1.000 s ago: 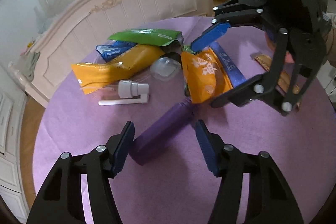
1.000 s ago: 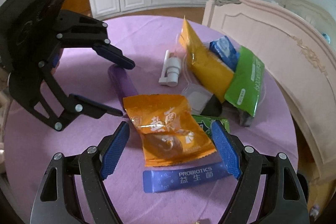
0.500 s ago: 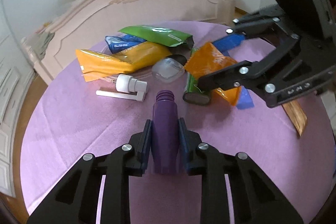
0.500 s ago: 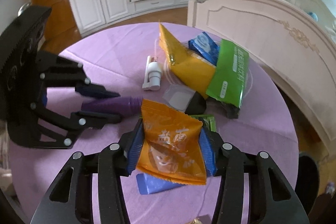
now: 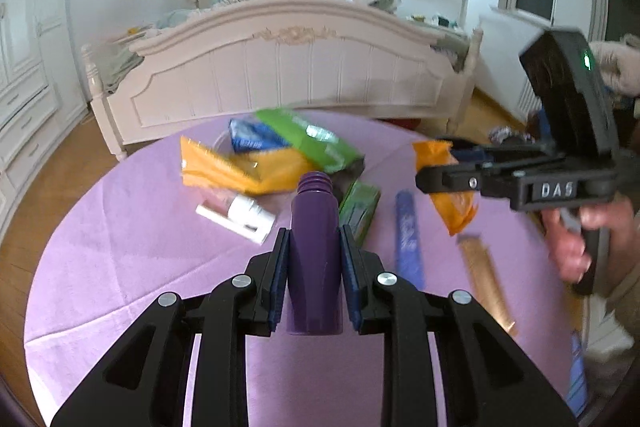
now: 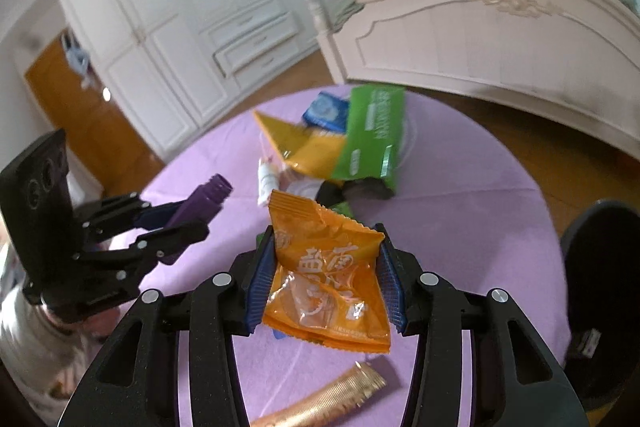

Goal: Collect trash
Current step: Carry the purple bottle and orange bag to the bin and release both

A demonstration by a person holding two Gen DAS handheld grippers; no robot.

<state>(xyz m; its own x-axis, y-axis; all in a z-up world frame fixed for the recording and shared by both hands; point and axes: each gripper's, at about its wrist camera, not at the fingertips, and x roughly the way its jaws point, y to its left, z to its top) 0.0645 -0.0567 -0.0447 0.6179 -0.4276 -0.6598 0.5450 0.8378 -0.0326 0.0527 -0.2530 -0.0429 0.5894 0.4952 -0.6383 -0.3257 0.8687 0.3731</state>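
In the left wrist view, the left gripper [image 5: 314,259] fills the lower centre, its two blue pads clenched on the sides of a purple bottle [image 5: 314,251] whose capless, threaded neck points away, up the frame. Gripping the body leaves the open neck free. To the right, the right gripper [image 5: 444,173] reaches in from the edge, clamped on an orange snack packet [image 5: 452,195] that hangs crumpled below its jaws, clear of the cloth; a person's hand [image 5: 568,243] wraps its handle.

In the right wrist view that packet [image 6: 326,275] sits squeezed between the pads at lower centre, and the left gripper [image 6: 176,223] with the bottle [image 6: 202,201] shows at middle left.

Beyond both, on the round table's purple cloth [image 5: 120,247], more rubbish lies loose: a green pouch [image 5: 312,141], a yellow pouch [image 5: 240,169], a blue packet [image 5: 252,141], a white pump head [image 5: 240,215], a blue sachet [image 5: 408,243] and a gold wrapper [image 5: 486,283]. A dark round bin [image 6: 600,291], probably where the trash goes, stands at the right edge of the right wrist view.
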